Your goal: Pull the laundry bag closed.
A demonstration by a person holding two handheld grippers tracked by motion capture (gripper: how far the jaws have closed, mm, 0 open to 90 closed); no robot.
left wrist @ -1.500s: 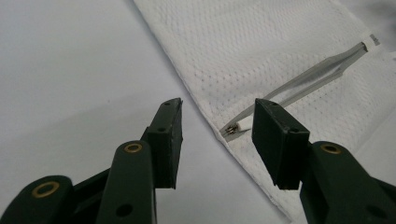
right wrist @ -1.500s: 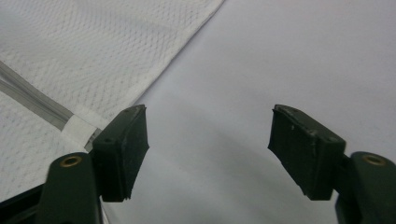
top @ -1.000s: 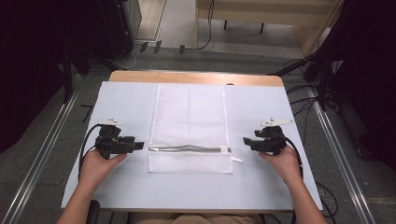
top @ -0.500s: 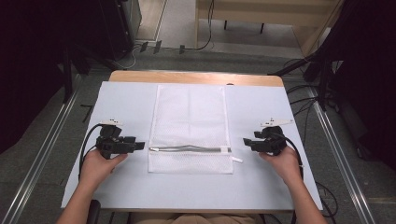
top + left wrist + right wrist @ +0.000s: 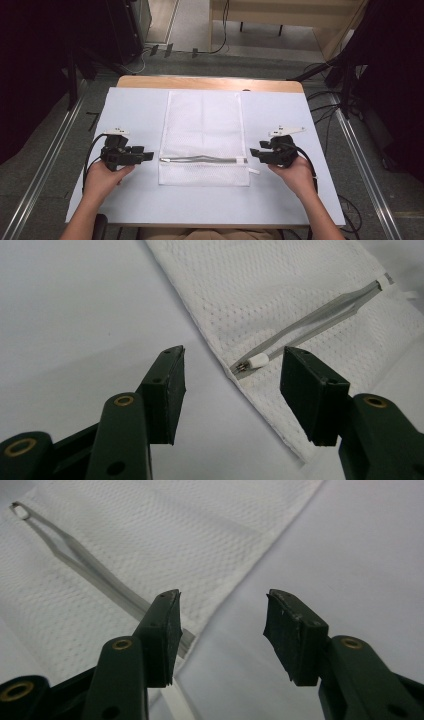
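A white mesh bag (image 5: 204,137) lies flat in the middle of the counter (image 5: 135,107), its long axis running away from the person, its far edge close to the counter's back edge and its near edge well short of the front. A grey zipper (image 5: 200,160) crosses it side to side near the near end, with the white pull (image 5: 258,360) at the bag's left edge. Bare counter lies open on both sides of the bag and in front of it.

The left gripper (image 5: 146,155) sits just off the bag's left edge, pointing right along the zipper line; its jaws stand apart with nothing between them, and the pull lies beyond their tips. The right gripper (image 5: 254,151) sits just off the right edge, pointing left at the zipper's other end. Its jaws have just been closing but are released, gripping nothing, the bag's edge below them.
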